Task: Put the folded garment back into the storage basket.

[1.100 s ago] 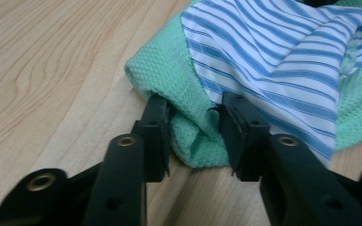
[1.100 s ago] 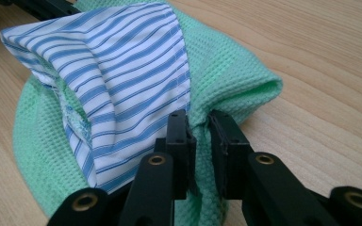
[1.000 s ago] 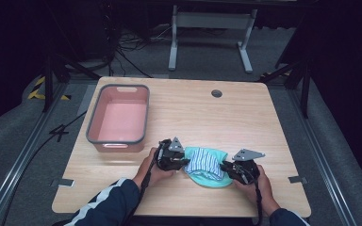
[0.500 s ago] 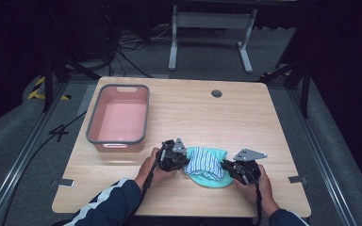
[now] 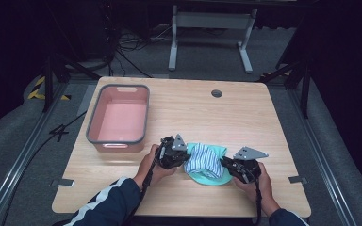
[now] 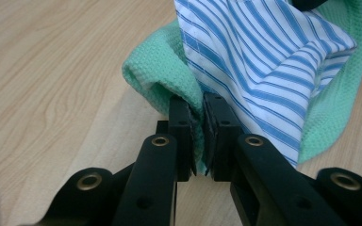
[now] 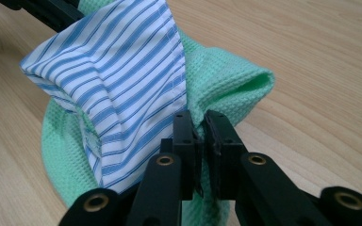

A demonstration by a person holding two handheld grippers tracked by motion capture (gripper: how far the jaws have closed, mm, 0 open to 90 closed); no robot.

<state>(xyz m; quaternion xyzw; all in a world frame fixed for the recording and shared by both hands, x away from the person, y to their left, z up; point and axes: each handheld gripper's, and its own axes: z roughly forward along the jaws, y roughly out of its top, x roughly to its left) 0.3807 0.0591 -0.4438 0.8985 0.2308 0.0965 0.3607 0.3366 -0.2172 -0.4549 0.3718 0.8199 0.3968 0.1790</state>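
The green waffle cloth, with the blue-striped cloth lying on it, is sitting on the desk near its front edge, right of the pink bin. The left hand-held gripper has just been closing and is now pinching the green cloth's edge; the right hand-held gripper is clamping the opposite edge. In my judgement, both should be lifting evenly, keeping the cloth slack enough that the striped cloth is not sliding off.
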